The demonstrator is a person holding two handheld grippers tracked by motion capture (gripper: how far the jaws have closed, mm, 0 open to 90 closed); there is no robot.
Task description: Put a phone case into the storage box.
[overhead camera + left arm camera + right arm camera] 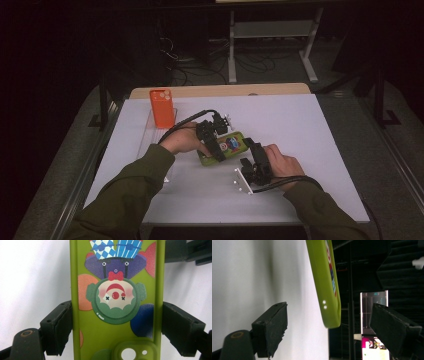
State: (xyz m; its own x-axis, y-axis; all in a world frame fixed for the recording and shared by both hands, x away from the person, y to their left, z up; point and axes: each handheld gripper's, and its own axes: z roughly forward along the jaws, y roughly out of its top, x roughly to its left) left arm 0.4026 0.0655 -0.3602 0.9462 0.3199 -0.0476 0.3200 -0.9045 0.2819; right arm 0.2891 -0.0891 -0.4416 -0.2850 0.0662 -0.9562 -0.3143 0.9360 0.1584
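A green phone case [223, 148] lies on the white table [300, 130], clamped across its width by the left gripper [216, 150]. Its long axis runs toward the right gripper [248, 150], whose jaws stand apart around the case's near corner without touching it.

White table [300, 130], orange phone [162, 107] on stand.

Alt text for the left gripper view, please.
A green phone case printed with an upside-down clown runs up the middle, clamped at its long edges between the left gripper's two black fingers. White table lies behind it; camera cutout at the bottom.
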